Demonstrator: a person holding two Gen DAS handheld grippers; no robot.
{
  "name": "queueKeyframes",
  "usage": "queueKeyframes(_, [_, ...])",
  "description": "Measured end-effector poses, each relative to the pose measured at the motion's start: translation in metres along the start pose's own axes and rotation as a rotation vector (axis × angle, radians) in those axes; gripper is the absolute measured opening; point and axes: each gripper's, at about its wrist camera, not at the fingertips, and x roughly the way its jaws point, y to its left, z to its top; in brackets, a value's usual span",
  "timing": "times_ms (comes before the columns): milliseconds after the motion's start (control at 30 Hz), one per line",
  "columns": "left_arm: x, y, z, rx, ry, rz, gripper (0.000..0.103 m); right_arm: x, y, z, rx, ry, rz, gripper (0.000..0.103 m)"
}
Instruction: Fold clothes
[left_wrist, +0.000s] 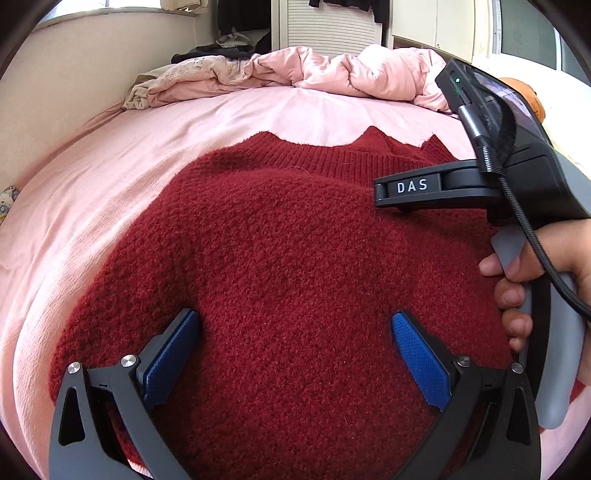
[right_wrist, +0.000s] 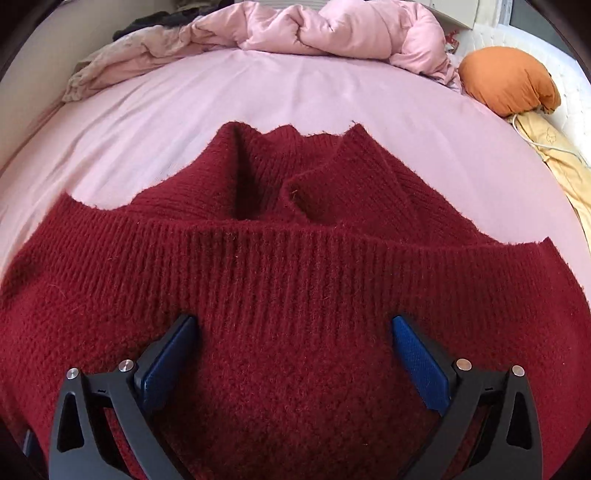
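Fingers of the left gripper (left_wrist: 295, 350) and right gripper (right_wrist: 293, 350) spread wide, holding nothing, over the dark red knit sweater (right_wrist: 295, 266) lying mid-bed, partly doubled, on the pink sheet (right_wrist: 258, 92); any next pinch should gather both layers at the ribbed hem (right_wrist: 280, 258), evenly.

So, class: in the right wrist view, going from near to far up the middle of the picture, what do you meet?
right gripper, open → red sweater → pink sheet → bunched pink duvet
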Motion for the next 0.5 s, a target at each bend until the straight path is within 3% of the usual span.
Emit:
queueKeyframes(67, [-0.001, 0.000, 0.000, -0.003, -0.002, -0.003, 0.103, -0.013, -0.007, 0.000, 0.003, -0.011, 0.046, 0.102])
queueKeyframes(133, [-0.002, 0.000, -0.001, -0.005, -0.003, -0.004, 0.103, -0.048, -0.029, -0.012, 0.066, -0.084, 0.145, 0.101])
queueKeyframes(267, [-0.002, -0.001, -0.002, -0.005, -0.005, -0.002, 0.103, -0.116, -0.097, -0.067, 0.295, -0.172, 0.450, 0.101])
queueKeyframes(367, [-0.003, 0.000, -0.002, -0.006, -0.007, -0.002, 0.103, -0.135, -0.139, -0.114, 0.493, -0.128, 0.703, 0.101])
queueKeyframes(500, [-0.004, 0.002, -0.002, -0.008, -0.011, -0.004, 0.103, -0.138, -0.175, -0.164, 0.694, -0.076, 0.749, 0.101])
